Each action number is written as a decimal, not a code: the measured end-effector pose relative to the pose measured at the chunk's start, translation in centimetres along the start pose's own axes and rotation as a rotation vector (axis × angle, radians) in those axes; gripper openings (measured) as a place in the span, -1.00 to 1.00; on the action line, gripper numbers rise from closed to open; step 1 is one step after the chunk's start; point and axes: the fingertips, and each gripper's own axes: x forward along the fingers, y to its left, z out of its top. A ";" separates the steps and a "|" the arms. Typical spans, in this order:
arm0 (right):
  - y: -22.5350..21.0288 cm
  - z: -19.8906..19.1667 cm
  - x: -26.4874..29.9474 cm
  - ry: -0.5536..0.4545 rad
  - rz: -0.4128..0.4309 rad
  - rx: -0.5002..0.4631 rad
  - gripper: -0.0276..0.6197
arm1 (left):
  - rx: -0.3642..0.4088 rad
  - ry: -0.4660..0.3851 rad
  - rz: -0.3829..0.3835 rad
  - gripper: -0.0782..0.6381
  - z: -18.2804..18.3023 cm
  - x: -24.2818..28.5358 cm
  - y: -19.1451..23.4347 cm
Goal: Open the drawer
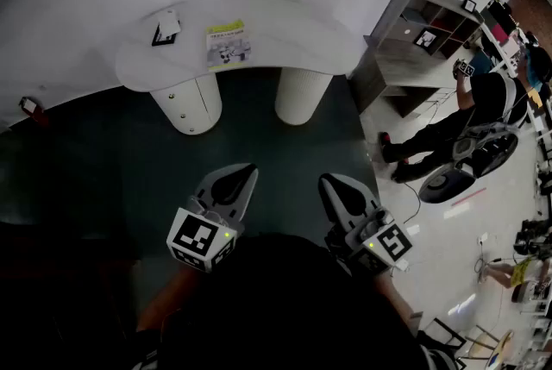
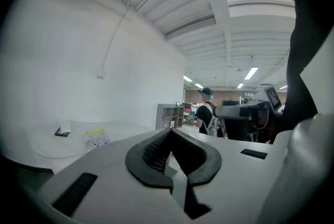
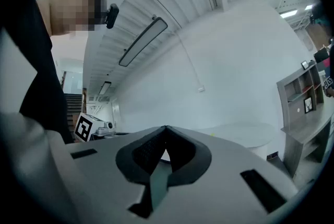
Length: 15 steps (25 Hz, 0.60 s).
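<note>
Both your left claw (image 1: 247,175) and right claw (image 1: 330,184) sit closed and empty, well apart from the drawer (image 1: 185,107) in the far left pedestal (image 1: 204,95). Arrive closed and you'll likely bump its knob (image 1: 182,117).

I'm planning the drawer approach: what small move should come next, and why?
Probably carry the left gripper forward toward the knobbed pedestal under the white desk, parting its jaws on the way. It and the right gripper are shut, empty and well short of the pedestal; the left is nearer it.
</note>
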 end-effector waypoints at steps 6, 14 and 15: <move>0.1 -0.3 -0.1 0.009 0.001 0.010 -0.87 | -0.003 0.019 -0.017 -0.75 -0.1 0.3 -0.5; 0.7 -0.5 0.3 -0.004 0.014 0.026 -0.87 | -0.003 0.020 -0.014 -0.75 -0.1 -0.3 -0.2; 1.0 -0.6 0.7 -0.006 0.026 0.029 -0.87 | -0.005 0.022 -0.012 -0.75 -0.2 -0.5 0.1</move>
